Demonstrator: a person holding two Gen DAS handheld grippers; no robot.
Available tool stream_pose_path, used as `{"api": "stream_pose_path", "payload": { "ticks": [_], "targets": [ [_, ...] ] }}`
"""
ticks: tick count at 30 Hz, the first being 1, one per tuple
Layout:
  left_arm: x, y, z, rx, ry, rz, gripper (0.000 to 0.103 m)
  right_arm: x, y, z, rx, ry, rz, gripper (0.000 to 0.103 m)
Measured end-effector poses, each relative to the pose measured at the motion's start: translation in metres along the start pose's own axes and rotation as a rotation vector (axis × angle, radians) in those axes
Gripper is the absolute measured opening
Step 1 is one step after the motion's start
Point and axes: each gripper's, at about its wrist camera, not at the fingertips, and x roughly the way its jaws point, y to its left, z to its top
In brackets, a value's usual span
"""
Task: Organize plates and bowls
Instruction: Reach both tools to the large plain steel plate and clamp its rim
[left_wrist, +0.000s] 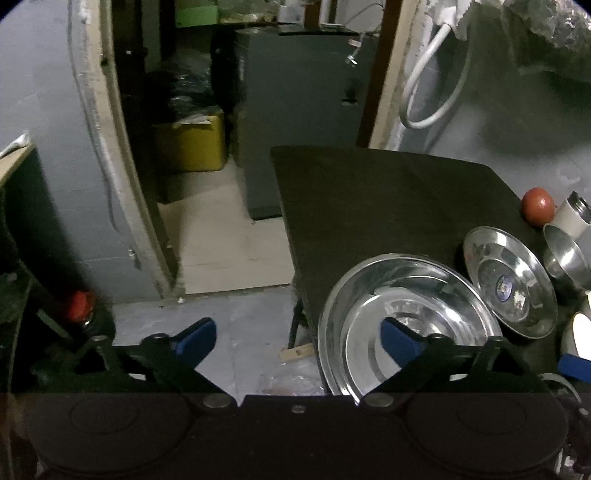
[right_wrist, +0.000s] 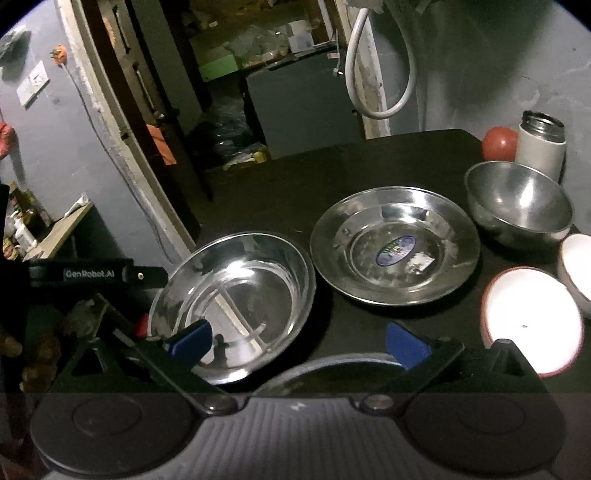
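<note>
A large plain steel plate (left_wrist: 406, 317) (right_wrist: 236, 302) lies at the table's near left corner. My left gripper (left_wrist: 298, 338) is open astride the plate's left rim, with one blue pad (left_wrist: 400, 339) over its inside and the other over the floor. To the right lie a steel plate with a blue sticker (right_wrist: 395, 245) (left_wrist: 509, 284), a steel bowl (right_wrist: 517, 205) (left_wrist: 565, 258), a red-rimmed white plate (right_wrist: 532, 317) and a white bowl (right_wrist: 576, 266). My right gripper (right_wrist: 298, 343) is open above the table's front, holding nothing, over a grey rim (right_wrist: 332, 363).
A white flask (right_wrist: 541, 144) and a red ball (right_wrist: 498, 142) stand at the back right of the dark table (right_wrist: 295, 177). The left gripper's body (right_wrist: 96, 275) shows beside the plain plate. Past the table's left edge is bare floor (left_wrist: 229, 240) and a doorway.
</note>
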Motion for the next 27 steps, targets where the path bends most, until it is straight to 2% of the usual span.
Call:
{"api": "stream_pose_path", "payload": {
  "ticks": [4, 7, 9, 12, 13, 15, 19, 21, 24, 27],
  "targets": [
    [0.012, 0.006, 0.004, 0.018, 0.016, -0.056, 0.081, 0.013, 0.007, 0.002, 0.017, 0.013, -0.008, 0.094],
    [0.018, 0.008, 0.004, 0.028, 0.025, -0.092, 0.07, 0.021, 0.01, 0.002, 0.023, 0.027, -0.021, 0.087],
    [0.021, 0.008, 0.004, 0.033, 0.031, -0.121, 0.056, 0.025, 0.012, 0.002, 0.03, 0.035, -0.03, 0.085],
    [0.026, 0.008, 0.004, 0.037, 0.051, -0.154, 0.047, 0.029, 0.013, 0.002, 0.039, 0.044, -0.039, 0.079],
    [0.027, 0.008, 0.003, 0.036, 0.055, -0.159, 0.047, 0.031, 0.013, 0.002, 0.042, 0.046, -0.043, 0.077],
    [0.031, 0.007, 0.004, 0.037, 0.063, -0.17, 0.039, 0.032, 0.014, 0.002, 0.048, 0.055, -0.049, 0.068],
    [0.034, 0.003, 0.004, 0.046, 0.08, -0.174, 0.029, 0.035, 0.015, 0.002, 0.056, 0.067, -0.05, 0.057],
    [0.035, 0.002, 0.003, 0.047, 0.086, -0.174, 0.02, 0.035, 0.016, 0.002, 0.052, 0.07, -0.052, 0.046],
    [0.035, 0.0, 0.003, 0.053, 0.084, -0.158, 0.015, 0.036, 0.017, 0.001, 0.046, 0.074, -0.054, 0.035],
    [0.034, 0.001, 0.001, 0.048, 0.085, -0.156, 0.011, 0.036, 0.019, 0.001, 0.044, 0.073, -0.063, 0.032]
  ]
}}
